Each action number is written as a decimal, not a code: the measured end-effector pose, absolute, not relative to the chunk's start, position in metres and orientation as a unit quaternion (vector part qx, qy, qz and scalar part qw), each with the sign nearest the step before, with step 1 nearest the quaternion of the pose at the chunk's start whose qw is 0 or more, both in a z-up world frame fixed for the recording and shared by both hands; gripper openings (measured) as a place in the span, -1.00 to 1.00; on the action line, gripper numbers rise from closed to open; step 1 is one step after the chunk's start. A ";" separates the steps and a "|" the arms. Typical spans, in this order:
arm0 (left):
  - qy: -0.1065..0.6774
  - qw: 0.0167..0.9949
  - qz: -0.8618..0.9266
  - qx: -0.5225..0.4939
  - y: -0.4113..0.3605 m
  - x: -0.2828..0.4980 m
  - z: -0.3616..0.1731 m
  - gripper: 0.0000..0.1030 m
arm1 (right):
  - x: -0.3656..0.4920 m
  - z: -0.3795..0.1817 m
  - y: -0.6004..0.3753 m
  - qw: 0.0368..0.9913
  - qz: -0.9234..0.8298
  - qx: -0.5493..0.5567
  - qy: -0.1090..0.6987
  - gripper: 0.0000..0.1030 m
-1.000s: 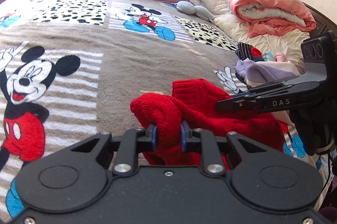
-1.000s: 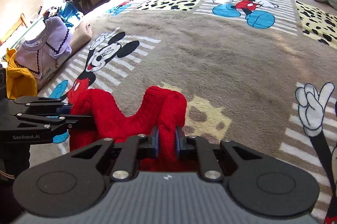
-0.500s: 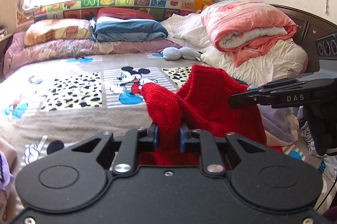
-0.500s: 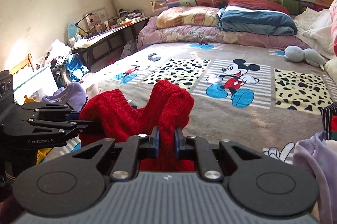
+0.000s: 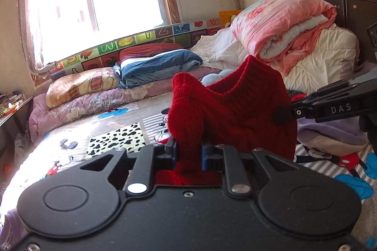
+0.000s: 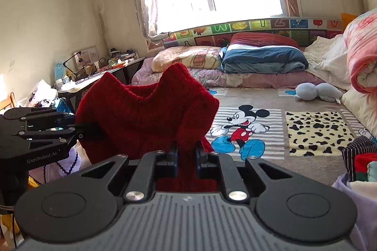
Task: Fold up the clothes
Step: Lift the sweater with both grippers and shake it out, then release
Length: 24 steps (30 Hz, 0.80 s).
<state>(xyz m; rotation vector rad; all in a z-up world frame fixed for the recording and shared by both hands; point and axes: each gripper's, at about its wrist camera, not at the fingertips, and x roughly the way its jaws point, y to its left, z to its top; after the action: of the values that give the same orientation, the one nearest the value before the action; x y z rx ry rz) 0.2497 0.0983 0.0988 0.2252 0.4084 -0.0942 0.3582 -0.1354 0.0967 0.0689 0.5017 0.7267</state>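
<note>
Aloft, the bunched red knit sweater [image 5: 238,114] hangs pinched in left claw [image 5: 188,153] and right claw [image 6: 186,156].

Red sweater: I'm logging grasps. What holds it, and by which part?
Both grippers: the left gripper and right gripper each pinch a bunched fold of the red sweater, which hangs between them.

The red sweater [image 5: 235,114] hangs below both views' lower edges behind the gripper bodies, hiding its lower part and much of the blanket [image 6: 294,156].
</note>
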 end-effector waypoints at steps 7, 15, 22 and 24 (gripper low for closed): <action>0.221 0.965 -0.063 0.129 0.088 0.186 0.039 -0.68 | 0.282 0.030 -0.134 0.893 0.354 0.005 0.278 -0.70; 0.279 0.954 -0.060 0.097 0.075 0.129 -0.003 -0.68 | 0.178 -0.018 -0.134 0.894 0.356 -0.042 0.268 -0.70; 0.336 0.939 -0.056 0.054 0.068 0.085 -0.038 -0.60 | 0.121 -0.053 -0.131 0.880 0.353 -0.058 0.312 -0.55; 0.352 0.933 -0.055 0.041 0.066 0.072 -0.048 -0.48 | 0.108 -0.058 -0.132 0.874 0.355 -0.059 0.326 -0.35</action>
<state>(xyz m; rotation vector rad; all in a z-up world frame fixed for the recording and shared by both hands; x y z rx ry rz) 0.0723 0.0661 -0.0481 0.0845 0.7201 -0.1125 0.1082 -0.1324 -0.0581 -0.1238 0.6810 0.7404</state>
